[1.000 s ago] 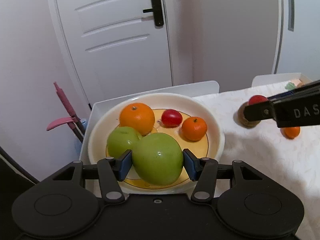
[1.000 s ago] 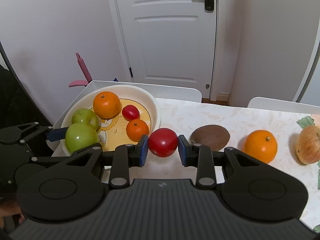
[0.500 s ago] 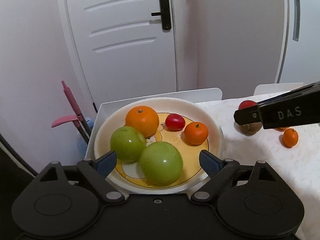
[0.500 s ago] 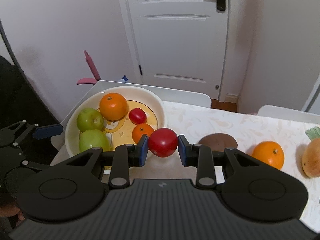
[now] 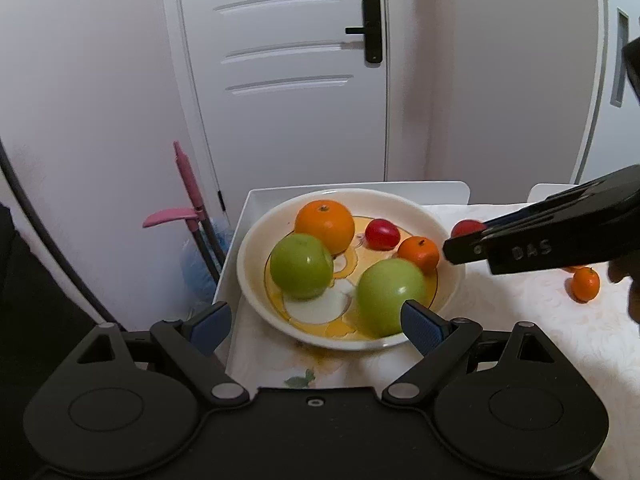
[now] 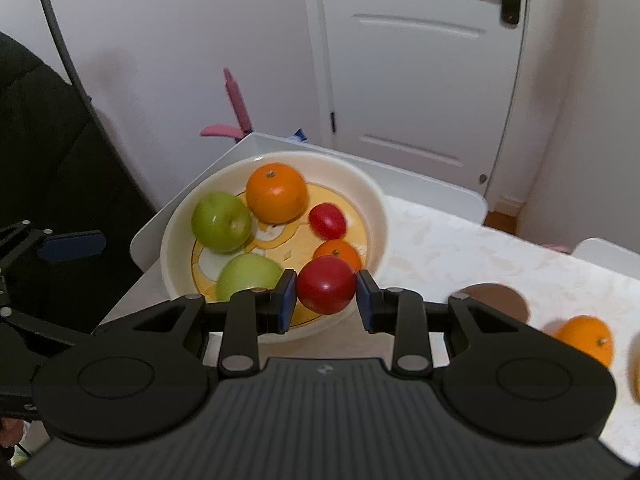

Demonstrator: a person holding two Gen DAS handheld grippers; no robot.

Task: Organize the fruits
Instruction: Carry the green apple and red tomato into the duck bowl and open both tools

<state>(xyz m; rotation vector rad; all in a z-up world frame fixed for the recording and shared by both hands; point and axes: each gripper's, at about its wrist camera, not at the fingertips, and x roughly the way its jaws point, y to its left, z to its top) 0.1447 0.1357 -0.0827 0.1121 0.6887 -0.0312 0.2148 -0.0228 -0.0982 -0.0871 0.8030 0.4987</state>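
A cream bowl (image 5: 256,236) (image 6: 376,200) holds two green apples (image 5: 301,266) (image 5: 390,296), a large orange (image 5: 325,225), a small orange (image 5: 419,254) and a small red fruit (image 5: 382,234). My left gripper (image 5: 316,324) is open and empty, drawn back from the bowl's near rim. My right gripper (image 6: 326,298) is shut on a red tomato (image 6: 327,285) and holds it over the bowl's right rim. It shows in the left wrist view as a black bar (image 5: 540,240) with the tomato (image 5: 466,227) at its tip.
A brown kiwi (image 6: 496,298) and an orange (image 6: 586,338) lie on the white patterned tablecloth (image 6: 460,256) to the right. White chair backs (image 5: 360,194) stand behind the table. A pink broom (image 5: 188,192) leans at the left by the door.
My left gripper opened, let go of the green apple in the bowl and drew back. My right gripper carried the red tomato left to the bowl's rim.
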